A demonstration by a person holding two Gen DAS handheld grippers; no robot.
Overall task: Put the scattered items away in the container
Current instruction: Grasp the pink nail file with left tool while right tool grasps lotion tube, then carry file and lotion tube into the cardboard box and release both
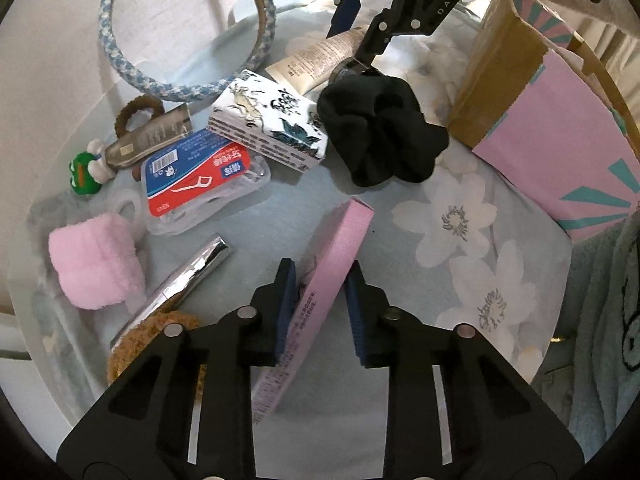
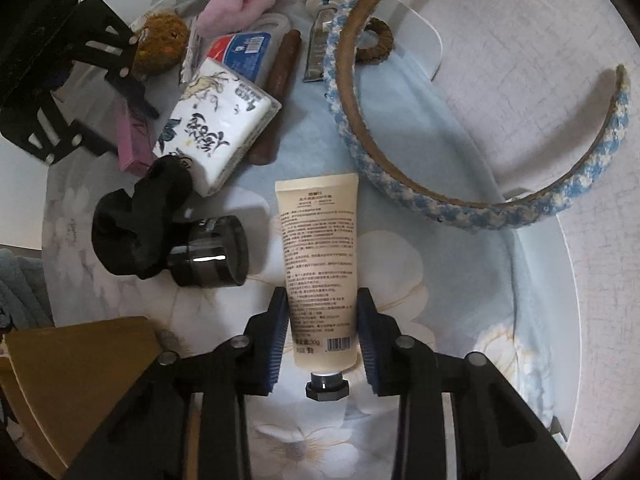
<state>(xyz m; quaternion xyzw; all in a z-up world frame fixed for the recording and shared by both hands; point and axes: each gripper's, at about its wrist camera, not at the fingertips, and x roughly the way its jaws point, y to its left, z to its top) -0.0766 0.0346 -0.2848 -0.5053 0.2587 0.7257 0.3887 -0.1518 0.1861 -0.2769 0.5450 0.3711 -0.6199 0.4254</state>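
Observation:
My left gripper (image 1: 320, 280) is shut on a slim pink box (image 1: 326, 280), tilted on its edge over the blue floral cloth; it also shows in the right wrist view (image 2: 132, 140). My right gripper (image 2: 322, 308) straddles a cream tube (image 2: 318, 256) that lies on the cloth, pads close to both its sides, and I cannot tell if they press it. The tube also shows in the left wrist view (image 1: 320, 56) under the right gripper (image 1: 356, 28). The open cardboard box with pink sides (image 1: 548, 132) stands at the right.
Scattered on the cloth: a black scrunchie (image 1: 380, 132), a tissue pack (image 1: 272, 120), a floss-pick case (image 1: 200, 180), a pink fluffy item (image 1: 96, 260), a blue-white headband (image 2: 480, 184), a dark jar (image 2: 212, 252), a brown fuzzy item (image 2: 160, 44), a silver tube (image 1: 188, 276).

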